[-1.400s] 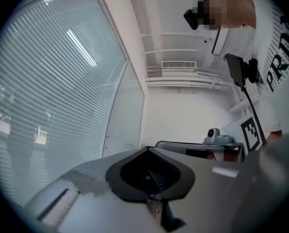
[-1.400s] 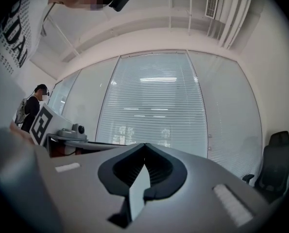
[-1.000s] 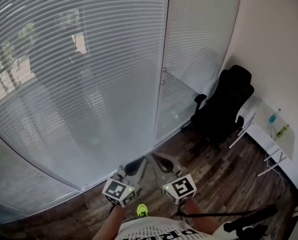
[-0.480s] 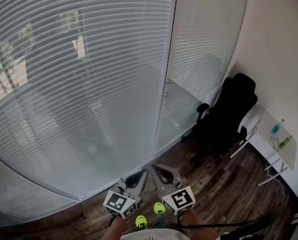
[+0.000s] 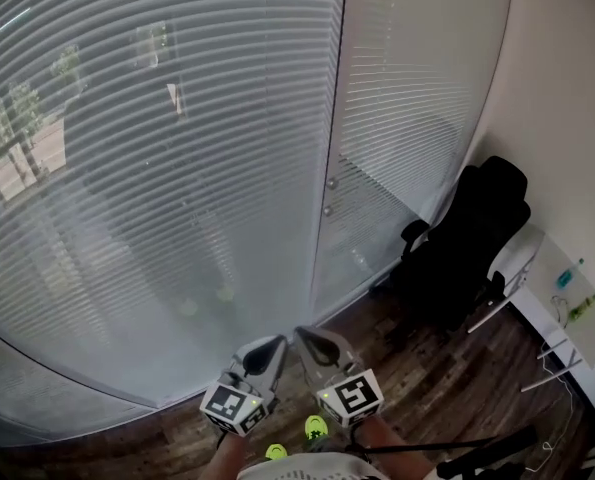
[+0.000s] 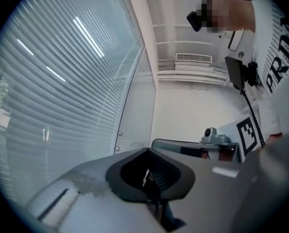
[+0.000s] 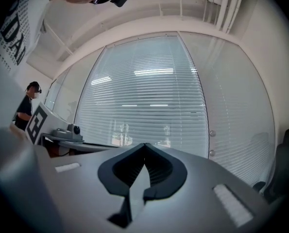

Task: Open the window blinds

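"Across the whole wall ahead hang the window blinds (image 5: 157, 148)," says the first child. "They sit behind glass, and their thin slats are turned nearly shut. Only dim shapes of trees show through."

"So they are not open yet?" asks the second.

"No. Nothing touches them. This looks like the getting-close part of the job."

"Where are the grippers?"

"Low down, near the person's body, well apart from the glass. The left gripper (image 5: 265, 348) has its jaws pressed together with nothing between them. The right gripper (image 5: 315, 340) is pressed together too and holds nothing."

"What comes next?"

"First, finding the thing that turns the slats. No cord or stick shows. Two small round knobs (image 5: 331, 183) sit by the thin frame between the wide pane and the narrow pane. Those could be it, but that is only a guess."

"And then?"

"One gripper needs to go up to a knob, spread its jaws, pinch it and twist. A knob that small and round could slip."

"Is anything in the way?"

"A black chair (image 5: 467, 253) and a white desk (image 5: 562, 293) stand off to the right on the wood floor (image 5: 427, 368), away from the knobs."
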The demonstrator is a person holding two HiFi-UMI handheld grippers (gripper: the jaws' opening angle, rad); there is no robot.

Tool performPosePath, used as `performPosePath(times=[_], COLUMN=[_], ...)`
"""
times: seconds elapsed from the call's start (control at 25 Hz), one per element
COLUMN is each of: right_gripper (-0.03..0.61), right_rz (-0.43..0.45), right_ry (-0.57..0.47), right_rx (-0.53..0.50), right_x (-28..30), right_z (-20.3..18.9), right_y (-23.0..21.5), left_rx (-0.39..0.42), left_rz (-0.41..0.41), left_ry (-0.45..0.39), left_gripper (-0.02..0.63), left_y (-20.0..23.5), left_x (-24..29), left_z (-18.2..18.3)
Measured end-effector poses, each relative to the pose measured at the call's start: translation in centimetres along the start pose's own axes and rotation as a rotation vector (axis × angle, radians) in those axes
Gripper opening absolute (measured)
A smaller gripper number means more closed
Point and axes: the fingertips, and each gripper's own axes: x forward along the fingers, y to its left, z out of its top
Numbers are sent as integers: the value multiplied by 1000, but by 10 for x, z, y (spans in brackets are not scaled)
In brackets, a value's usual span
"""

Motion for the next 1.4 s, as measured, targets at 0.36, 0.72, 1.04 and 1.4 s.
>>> performPosePath(times=[0.36,0.72,1.04,1.4], right_gripper=[8,8,8,8], right_rz=[84,82,54,-17], right_ry=[-12,26,46,34], right_rx=[-41,27,25,-15], right_x=[20,41,84,136], right_z=[6,-16,-29,-5], right_y=[-77,-123,-146,-186], left_rx=[58,41,10,34], left_rz=[70,101,79,-11], left_ry=[-8,33,33,-27], left_gripper=[-8,-8,-8,-8], left_y=[15,36,77,115], left_x=[88,125,154,202], left_z=[4,0,-9,20])
